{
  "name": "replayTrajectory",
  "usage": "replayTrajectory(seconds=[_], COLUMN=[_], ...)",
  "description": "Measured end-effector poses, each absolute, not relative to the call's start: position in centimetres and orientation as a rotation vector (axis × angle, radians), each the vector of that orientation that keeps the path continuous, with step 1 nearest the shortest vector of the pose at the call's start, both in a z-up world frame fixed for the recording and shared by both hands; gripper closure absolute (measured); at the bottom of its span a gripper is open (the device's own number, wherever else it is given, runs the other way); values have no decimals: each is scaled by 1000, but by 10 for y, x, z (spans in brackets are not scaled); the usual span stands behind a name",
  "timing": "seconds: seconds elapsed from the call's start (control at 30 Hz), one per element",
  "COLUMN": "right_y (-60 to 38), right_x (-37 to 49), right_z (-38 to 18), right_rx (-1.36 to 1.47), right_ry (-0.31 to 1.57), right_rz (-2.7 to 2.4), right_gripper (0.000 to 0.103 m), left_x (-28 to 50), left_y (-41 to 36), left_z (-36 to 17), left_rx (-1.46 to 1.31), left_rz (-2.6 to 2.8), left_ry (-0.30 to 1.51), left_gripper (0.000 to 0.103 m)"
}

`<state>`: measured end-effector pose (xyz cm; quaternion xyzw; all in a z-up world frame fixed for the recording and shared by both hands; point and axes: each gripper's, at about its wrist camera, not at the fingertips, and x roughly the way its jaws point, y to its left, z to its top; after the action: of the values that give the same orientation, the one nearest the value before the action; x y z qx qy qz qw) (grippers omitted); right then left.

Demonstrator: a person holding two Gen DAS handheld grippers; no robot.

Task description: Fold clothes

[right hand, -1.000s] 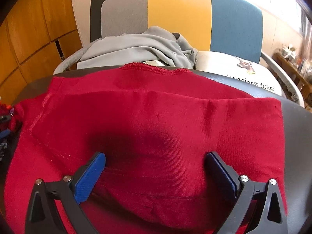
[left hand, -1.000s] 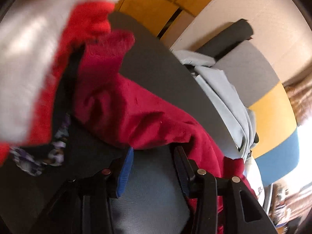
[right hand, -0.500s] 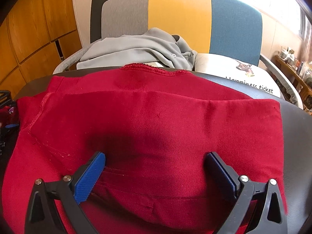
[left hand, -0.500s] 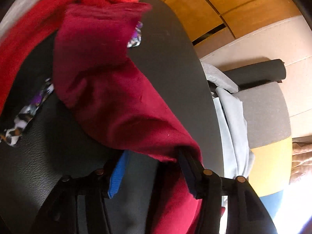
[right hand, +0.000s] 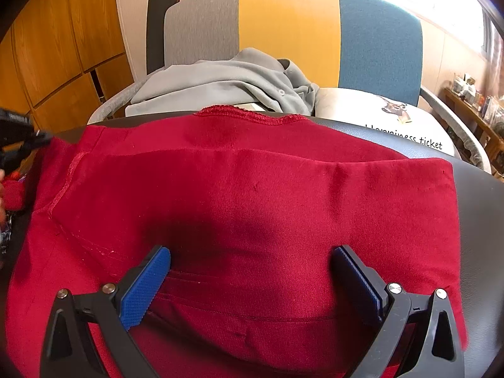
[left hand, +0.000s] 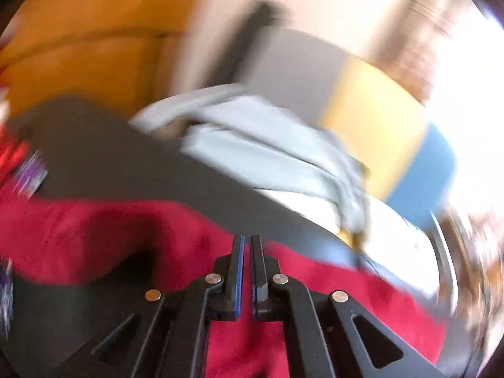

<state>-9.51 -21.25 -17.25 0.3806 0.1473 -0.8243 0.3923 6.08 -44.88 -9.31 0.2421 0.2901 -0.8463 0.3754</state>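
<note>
A dark red garment point(right hand: 252, 189) lies spread flat on the black table point(right hand: 478, 220), neckline at the far edge. My right gripper point(right hand: 252, 252) hovers open low over its near middle, blue pads wide apart, nothing between them. At the far left of the right wrist view, my left gripper point(right hand: 22, 135) sits at the garment's left sleeve, which rises toward its tip. The left wrist view is blurred: my left gripper point(left hand: 247, 242) is shut, its pads nearly touching, with an edge of the red garment point(left hand: 110, 233) drawn up to its tips and apparently pinched.
Behind the table stands a grey, yellow and blue chair point(right hand: 283, 31) holding a crumpled grey garment point(right hand: 226, 85) and a white printed cushion point(right hand: 393, 116). Wooden cabinets point(right hand: 47, 47) line the left. More red and patterned cloth point(left hand: 31, 173) lies at the table's left end.
My left gripper closed from wide open and swung right and up along the sleeve, rolling level. The sleeve edge is lifted now. My right gripper and the garment's body stayed still.
</note>
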Motion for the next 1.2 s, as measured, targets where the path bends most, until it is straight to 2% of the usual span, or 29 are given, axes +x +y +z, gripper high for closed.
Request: replayTrajectory(seconds=[0.07,0.1,0.13,0.17,0.27,0.33,0.4,0.43,0.57,0.7,0.83,0.97,1.03,1.07,1.1,1.13,1.2], right_y=[-213,-213,-213,-213,-212,-212,-212,-212,-211,-210,-209,-207,-205,-204,-204,-203,-203], right_x=[-95,-95,-95,-95,-95,-95,-95,-95,-95,-95,-96,-96,-97,-97,-97,-98,-98], right_z=[-173,-173,-173,-173,-172,-172,-172,-172,-172,-172,-171,-171,-171,-171,-170,-170,-170], right_rx=[967,967,967,967,968,969,969,969,969,969,968,968,967,966,967,967,966], right_ry=[374,374,373,371,365,363,363,362,354,344,322,289,274,264,256,252,245], right_rz=[-2093,-2093,-2093,-2093,-2091,-2091,-2091,-2090,-2088,-2087,-2083,-2077,-2074,-2072,-2071,-2070,-2069], right_gripper=[0,0,0,0,0,0,0,0,0,0,0,0,0,0,0,0,0], left_x=[47,41,34,46,98,138,165,179,215,218,223,215,207,200,194,188,182], left_y=[-418,-402,-387,-387,-413,-428,-447,-458,-487,-518,-527,-547,-558,-564,-570,-576,-581], left_z=[-90,-89,-87,-88,-95,-106,-118,-124,-143,-165,-197,-201,-203,-203,-204,-204,-202], left_rx=[714,762,811,773,601,528,483,451,341,192,-26,-85,-45,7,58,109,168], left_rz=[-2313,-2384,-2453,-2448,-2289,-2068,-1878,-1828,-1669,-1508,-1272,-1179,-1175,-1195,-1214,-1233,-1285], left_ry=[639,585,527,609,939,1022,1000,1059,1321,1653,1940,1990,2007,2001,1994,1986,1927], left_gripper=[102,95,95,94,77,73,63,61,41,31,30,28,33,47,69,78,86])
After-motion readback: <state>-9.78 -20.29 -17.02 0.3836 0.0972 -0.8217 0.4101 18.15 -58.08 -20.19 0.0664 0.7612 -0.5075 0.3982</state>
